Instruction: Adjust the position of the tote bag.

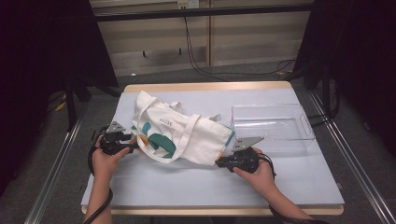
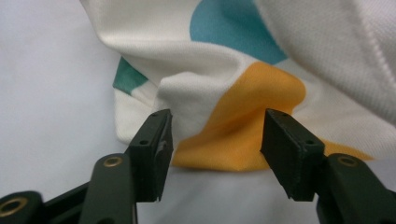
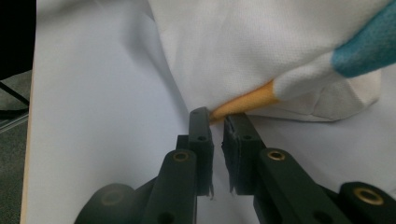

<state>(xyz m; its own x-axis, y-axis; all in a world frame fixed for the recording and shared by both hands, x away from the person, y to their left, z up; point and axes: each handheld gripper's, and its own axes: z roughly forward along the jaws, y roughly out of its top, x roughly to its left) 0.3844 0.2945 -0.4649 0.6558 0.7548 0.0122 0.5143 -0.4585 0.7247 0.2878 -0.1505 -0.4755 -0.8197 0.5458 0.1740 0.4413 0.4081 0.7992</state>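
Item: cloth tote bag (image 1: 180,133), off-white with teal and orange print, lay crumpled on the pale blue table (image 1: 187,182), between the two grippers. Left gripper (image 2: 215,135): jaws stood apart, an orange-printed fold of the bag between them, pads not pressing it. Right gripper (image 3: 215,122): jaws nearly closed, pinching an orange edge of the bag at their tips. Clear plastic tray (image 1: 273,123) stood just beyond the right gripper, apart from it.

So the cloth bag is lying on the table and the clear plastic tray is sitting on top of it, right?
Not quite. The cloth bag does lie on the table, but the clear plastic tray sits beside it, straight on the table, not on top. The high view shows this.
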